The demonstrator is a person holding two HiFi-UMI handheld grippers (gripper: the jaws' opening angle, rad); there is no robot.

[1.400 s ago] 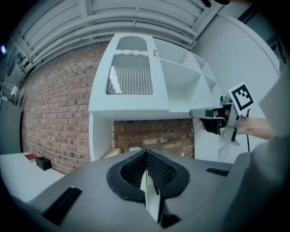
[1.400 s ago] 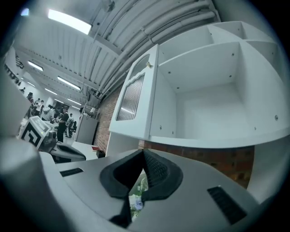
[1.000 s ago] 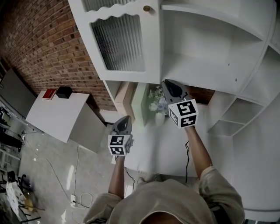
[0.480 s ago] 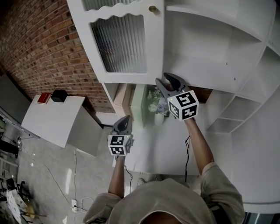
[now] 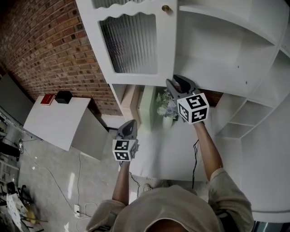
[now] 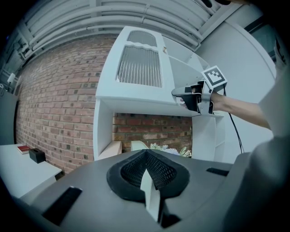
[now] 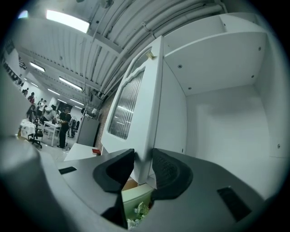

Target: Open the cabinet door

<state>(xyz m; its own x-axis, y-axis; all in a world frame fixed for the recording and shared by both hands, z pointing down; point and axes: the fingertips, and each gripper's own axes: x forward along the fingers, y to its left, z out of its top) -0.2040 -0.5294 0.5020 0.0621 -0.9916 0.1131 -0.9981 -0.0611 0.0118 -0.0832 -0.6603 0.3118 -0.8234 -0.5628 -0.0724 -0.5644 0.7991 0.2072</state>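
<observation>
The white cabinet door (image 5: 131,41), with ribbed glass and a brass knob (image 5: 166,8), stands swung out from the cabinet, whose shelf (image 5: 213,68) is bare. My right gripper (image 5: 179,84) is at the door's lower free corner. Its jaws stand apart and are closing. In the right gripper view the door (image 7: 136,104) has its bottom edge between the pads of the right gripper (image 7: 142,167), without a firm pinch. My left gripper (image 5: 128,124) hangs lower and to the left, shut with nothing in it; in its own view the left gripper (image 6: 146,156) points at the cabinet and the right gripper (image 6: 181,93).
Under the cabinet's shelf stand a flower vase (image 5: 165,108) and a pale green box (image 5: 146,106). A brick wall (image 5: 54,45) runs on the left. A white table (image 5: 54,122) there carries a red book (image 5: 47,99) and a black box (image 5: 64,96). White side shelves (image 5: 240,122) curve to the right.
The right gripper's jaws, pinched together a second ago, have spread apart at the door's lower corner, and that hand has drifted slightly right. The left gripper has stayed put.
</observation>
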